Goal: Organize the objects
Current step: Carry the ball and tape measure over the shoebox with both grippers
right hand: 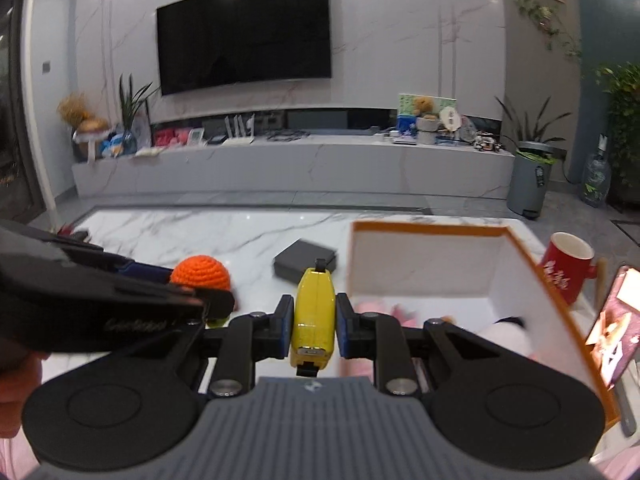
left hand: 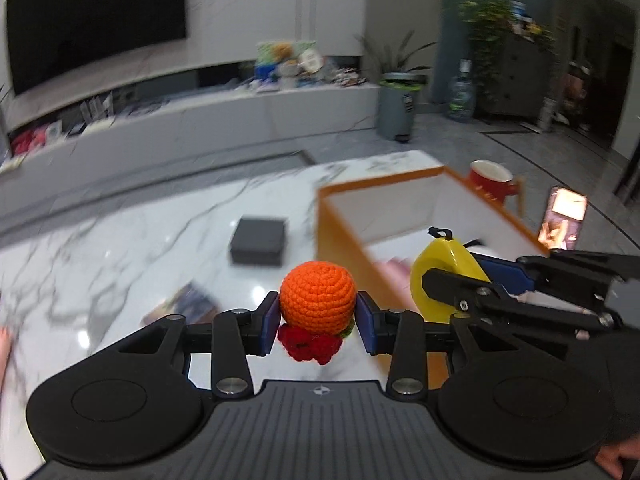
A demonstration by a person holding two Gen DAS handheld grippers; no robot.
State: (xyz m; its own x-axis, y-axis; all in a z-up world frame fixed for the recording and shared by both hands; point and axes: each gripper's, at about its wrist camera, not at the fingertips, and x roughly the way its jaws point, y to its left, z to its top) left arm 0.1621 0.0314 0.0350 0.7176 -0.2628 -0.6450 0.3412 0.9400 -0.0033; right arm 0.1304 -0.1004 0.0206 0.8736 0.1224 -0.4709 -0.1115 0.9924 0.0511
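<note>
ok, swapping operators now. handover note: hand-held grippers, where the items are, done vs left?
Left hand-held gripper: shut on the orange crochet toy, held above the marble table.
Right hand-held gripper: shut on the yellow tape measure, beside the orange-edged box.
Box: something pink and white already inside, too blurred to identify.
On the table: dark grey box, red mug behind the orange-edged box, phone to its right.
Done: both items picked up.
Left: probably drop both into the box, then the remaining loose items.
</note>
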